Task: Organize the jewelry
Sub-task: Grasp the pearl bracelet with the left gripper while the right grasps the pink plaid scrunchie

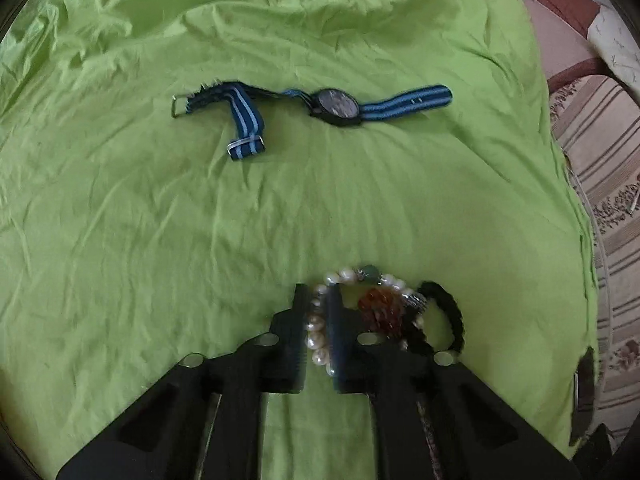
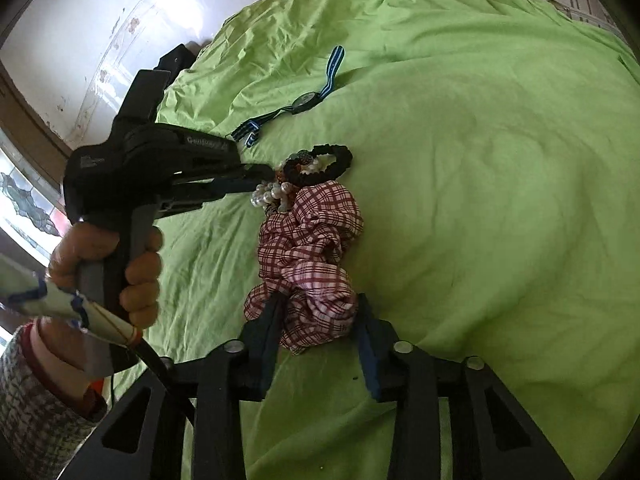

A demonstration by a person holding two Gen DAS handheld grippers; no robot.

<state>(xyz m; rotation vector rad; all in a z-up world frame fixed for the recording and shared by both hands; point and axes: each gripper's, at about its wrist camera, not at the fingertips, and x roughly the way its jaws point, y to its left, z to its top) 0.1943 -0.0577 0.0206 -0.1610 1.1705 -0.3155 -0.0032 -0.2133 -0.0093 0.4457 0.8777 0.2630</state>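
On a green sheet (image 1: 160, 220) my left gripper (image 1: 317, 300) is shut on a pearl bracelet (image 1: 318, 340), whose beads sit between the two fingers. An amber bead piece (image 1: 378, 308) and a black braided band (image 1: 452, 312) lie against it on the right. A watch with a blue striped strap (image 1: 336, 106) lies flat farther ahead. In the right wrist view my right gripper (image 2: 320, 304) is closed around the near end of a red checked scrunchie (image 2: 312, 256). The left gripper (image 2: 256, 178), the pearls (image 2: 272, 196) and the black band (image 2: 320, 164) lie just beyond it, the watch (image 2: 304, 101) farther off.
The sheet's right edge drops to a striped patterned cover (image 1: 600, 140). A white wall (image 2: 80, 20) and a dark frame (image 2: 24, 116) stand at the left behind the hand (image 2: 120, 264) holding the left gripper.
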